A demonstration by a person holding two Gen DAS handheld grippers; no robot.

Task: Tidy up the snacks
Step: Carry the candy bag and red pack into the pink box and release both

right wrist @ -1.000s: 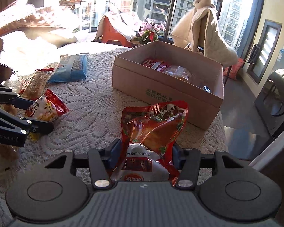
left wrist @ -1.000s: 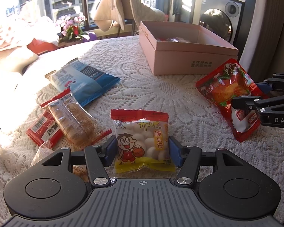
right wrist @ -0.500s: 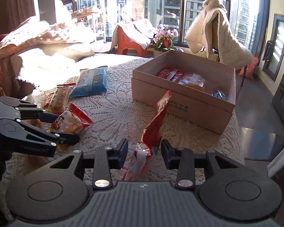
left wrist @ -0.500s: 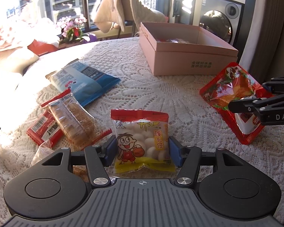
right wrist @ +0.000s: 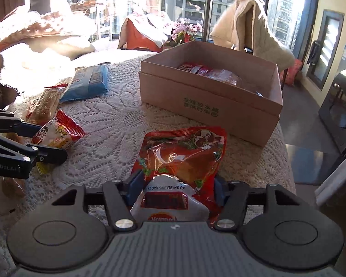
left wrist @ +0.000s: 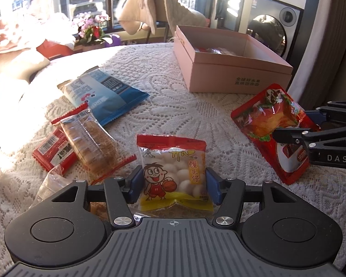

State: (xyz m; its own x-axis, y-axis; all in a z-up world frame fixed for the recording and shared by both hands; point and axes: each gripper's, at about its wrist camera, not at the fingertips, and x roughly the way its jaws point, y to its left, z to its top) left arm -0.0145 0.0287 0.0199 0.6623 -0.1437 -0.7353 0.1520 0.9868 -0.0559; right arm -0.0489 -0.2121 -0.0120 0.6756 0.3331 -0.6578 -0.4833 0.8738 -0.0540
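1. Flat again on the lace-covered table [left wrist: 173, 106] lies the red roast-duck pouch [right wrist: 184, 159]; half a second ago it stood on edge between the right gripper's [right wrist: 174, 188] jaws, which have just been opening slightly.
2. Far left lie a blue packet [left wrist: 103, 94] and a biscuit pack [left wrist: 90, 143], both unmoved.
3. Near centre, the left gripper [left wrist: 171, 187] points down, jaws wide on either side of the ball-biscuit bag [left wrist: 173, 173].
4. Right, the pouch's near end sits between the right gripper's pads, apparently lightly held.
5. Both snacks are probably bound for the pink box [left wrist: 230, 69] beyond.
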